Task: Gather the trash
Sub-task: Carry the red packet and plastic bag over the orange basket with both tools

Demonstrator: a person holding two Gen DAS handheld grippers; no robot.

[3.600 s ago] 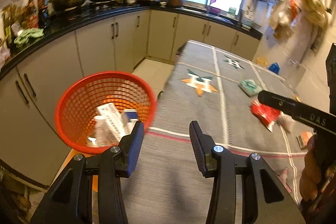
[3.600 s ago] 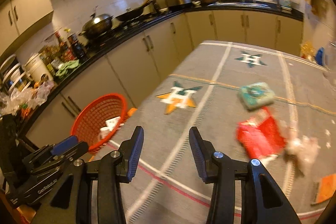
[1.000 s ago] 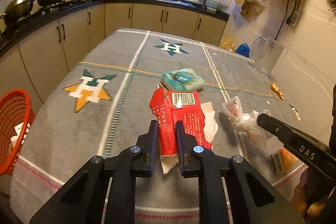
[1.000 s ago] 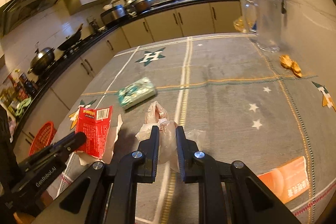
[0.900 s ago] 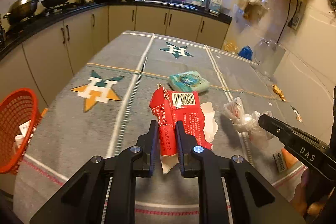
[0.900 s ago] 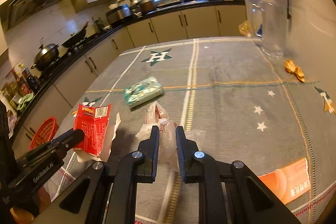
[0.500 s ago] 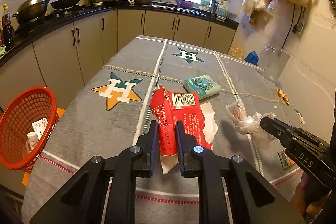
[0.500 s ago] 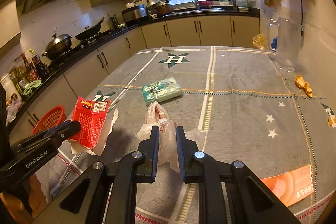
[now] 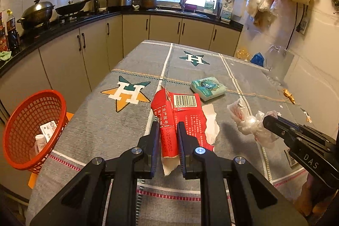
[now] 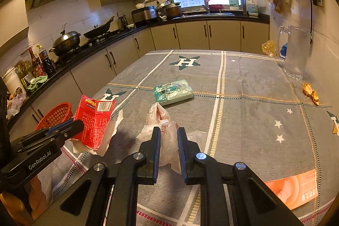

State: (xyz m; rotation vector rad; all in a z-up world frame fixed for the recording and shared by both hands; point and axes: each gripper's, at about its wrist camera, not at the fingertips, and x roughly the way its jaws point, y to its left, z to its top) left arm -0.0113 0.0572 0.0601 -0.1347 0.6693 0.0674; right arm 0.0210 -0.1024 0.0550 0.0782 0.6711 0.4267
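Note:
My left gripper [image 9: 168, 130] is shut on a torn red carton [image 9: 182, 118] and holds it above the grey table; the carton also shows in the right wrist view [image 10: 95, 120]. My right gripper [image 10: 168, 137] is shut on a crumpled clear plastic bag [image 10: 163, 126], lifted off the cloth; the bag also shows in the left wrist view [image 9: 247, 120]. A red mesh basket [image 9: 27, 128] with a few bits of trash in it stands below the table's left edge.
A green tissue pack [image 10: 172, 91] lies mid-table. An orange flat wrapper [image 10: 296, 190] lies at the near right, a gold wrapper [image 10: 310, 93] at the far right, a glass jug [image 10: 295, 52] by the wall. Kitchen cabinets [image 9: 63, 60] run along the left and back.
Both grippers, open and empty 3.6 s ago, now hold the carton and the bag. Over the last second both have risen and pulled back; the basket has come further into the left wrist view.

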